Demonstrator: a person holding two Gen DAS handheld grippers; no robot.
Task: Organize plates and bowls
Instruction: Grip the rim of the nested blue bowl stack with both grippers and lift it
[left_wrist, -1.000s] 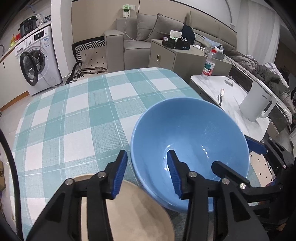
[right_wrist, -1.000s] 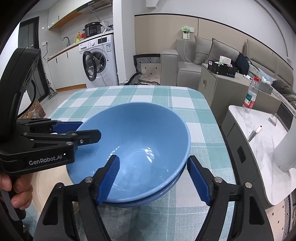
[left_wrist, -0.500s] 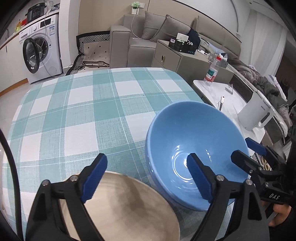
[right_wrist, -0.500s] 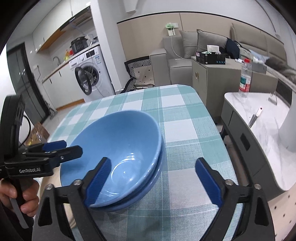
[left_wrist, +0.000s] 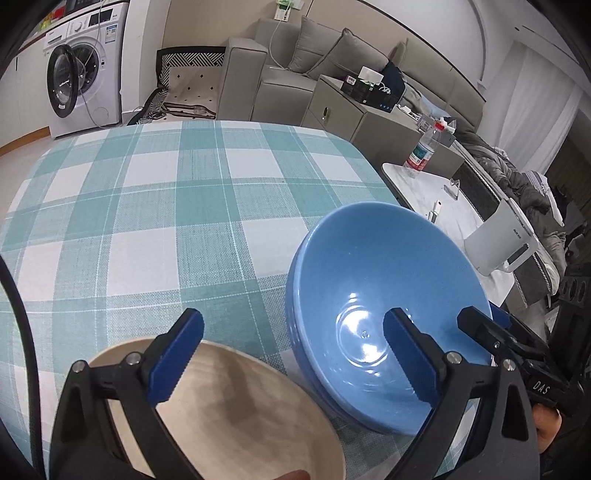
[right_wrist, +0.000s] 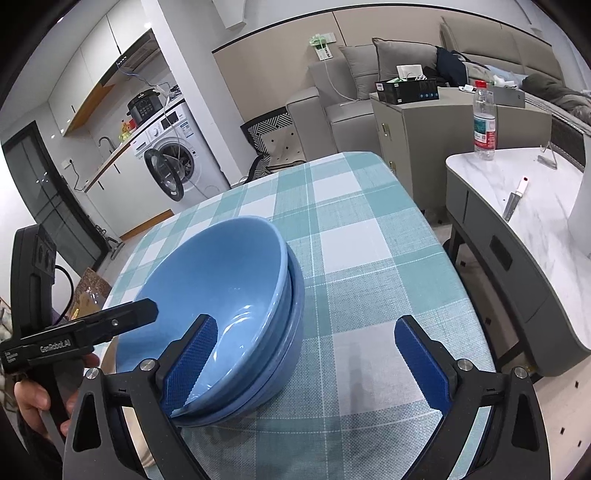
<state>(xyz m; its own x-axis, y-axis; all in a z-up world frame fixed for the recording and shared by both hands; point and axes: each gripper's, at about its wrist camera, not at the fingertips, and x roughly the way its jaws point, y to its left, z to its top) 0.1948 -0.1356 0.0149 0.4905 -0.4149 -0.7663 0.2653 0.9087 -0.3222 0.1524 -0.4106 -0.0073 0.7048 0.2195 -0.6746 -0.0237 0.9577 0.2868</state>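
While my two grippers are standing wide and empty, the blue bowls (left_wrist: 384, 295) are sitting nested on the checked tablecloth (left_wrist: 155, 206).

Nearest me, my left gripper (left_wrist: 291, 354) is hanging above the near rim of the bowls, one finger over the beige plate (left_wrist: 236, 398) just beside them, the other over the top bowl's hollow; its jaws have just been opening, gripping nothing. My right gripper (right_wrist: 308, 354) is spanning the bowls' other side and bare cloth, pads touching nothing. Beyond the bowls, a washing machine (left_wrist: 83, 66) is standing.
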